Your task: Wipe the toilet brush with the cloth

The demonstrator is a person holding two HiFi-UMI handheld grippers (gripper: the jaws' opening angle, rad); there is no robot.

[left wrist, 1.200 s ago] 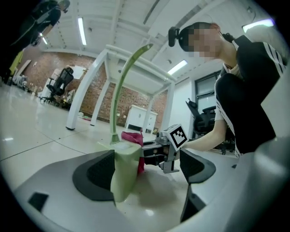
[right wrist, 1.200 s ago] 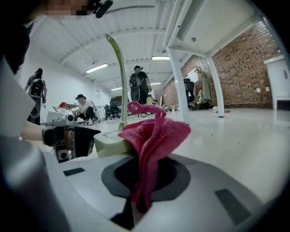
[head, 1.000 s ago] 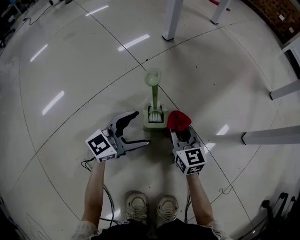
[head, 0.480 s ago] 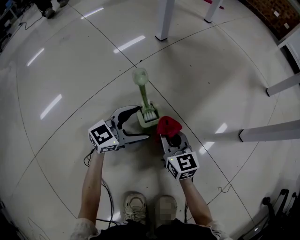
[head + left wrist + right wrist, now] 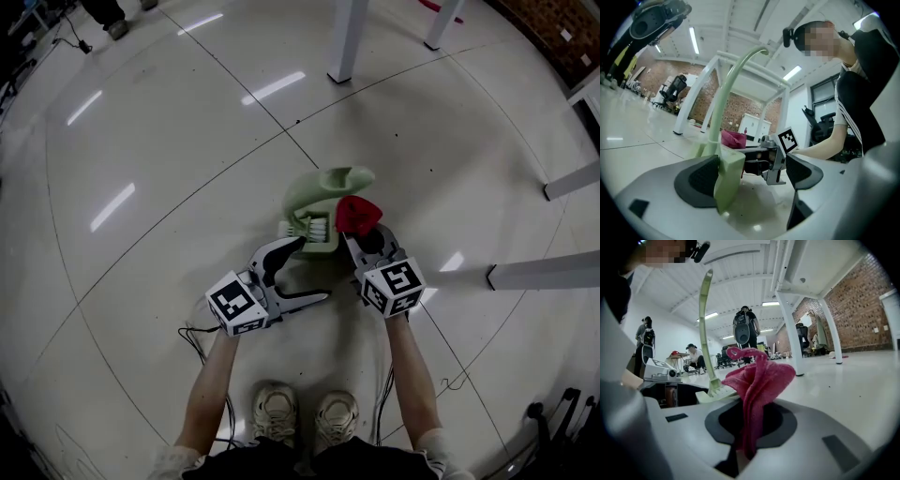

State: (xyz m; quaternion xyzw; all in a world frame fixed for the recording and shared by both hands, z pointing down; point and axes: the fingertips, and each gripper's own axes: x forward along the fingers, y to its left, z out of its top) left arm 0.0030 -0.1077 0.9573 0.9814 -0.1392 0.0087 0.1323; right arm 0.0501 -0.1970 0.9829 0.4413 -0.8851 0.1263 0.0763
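My left gripper (image 5: pixel 313 269) has its jaws wide apart. The pale green toilet brush (image 5: pixel 314 202) stands between them on the floor (image 5: pixel 141 141), just below the middle of the head view. In the left gripper view its blocky green foot lies against the pad on the left of the frame, and the other pad is well apart from it, so I have no grip on it. I cannot tell for sure whether that block is a holder or part of the brush itself. The white bristles (image 5: pixel 305 228) show at its near edge.

My right gripper (image 5: pixel 361 232) has its jaws closed on the red cloth (image 5: pixel 358 214). It bunches up above them, just right of the brush.

The brush looks like light, stiff, smooth plastic. Its long thin handle (image 5: pixel 342 178) curves toward the upper right, so I expect it to tip or slide if pushed from one side. I would clamp the left jaws low on the green block, where it is broad and flat-sided. The cloth is soft and limp. It should fold round the handle but needs firm pressure to rub.
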